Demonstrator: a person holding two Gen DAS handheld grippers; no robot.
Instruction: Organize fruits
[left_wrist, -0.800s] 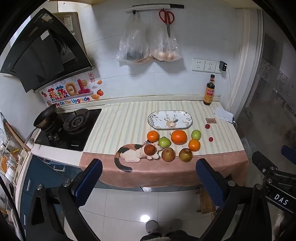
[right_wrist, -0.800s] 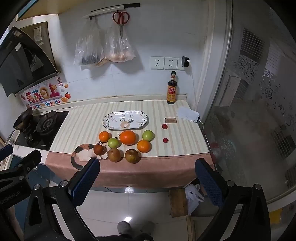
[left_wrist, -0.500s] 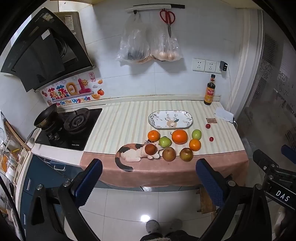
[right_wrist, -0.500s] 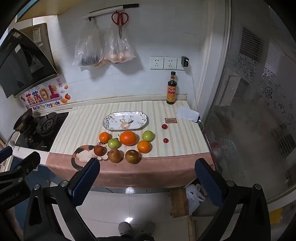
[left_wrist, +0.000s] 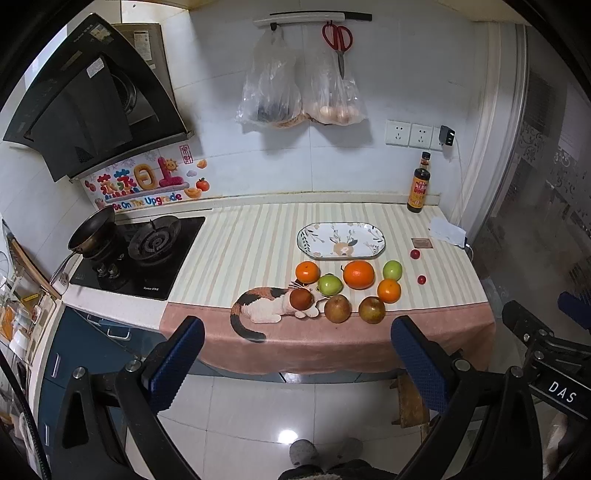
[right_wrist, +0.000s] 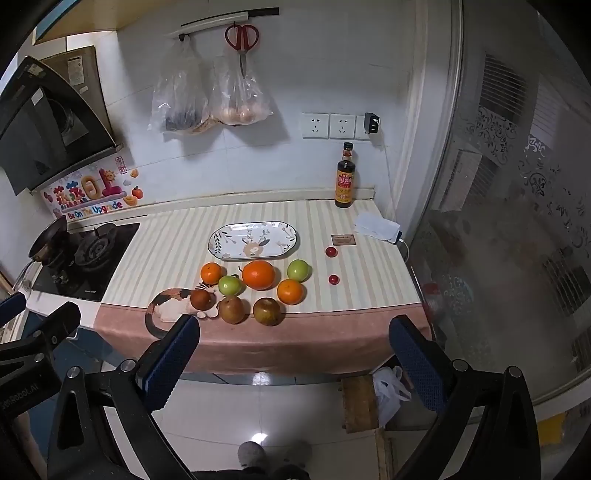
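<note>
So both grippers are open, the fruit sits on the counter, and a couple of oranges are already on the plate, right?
Not quite: the plate holds no fruit. Both wrist views show all three oranges on the cloth in front of it. The left gripper and right gripper are open.

White tiled wall (left_wrist: 229, 110), glossy tiled floor (left_wrist: 258, 413), black range hood (left_wrist: 85, 103), frosted glass door (right_wrist: 517, 221)
</note>
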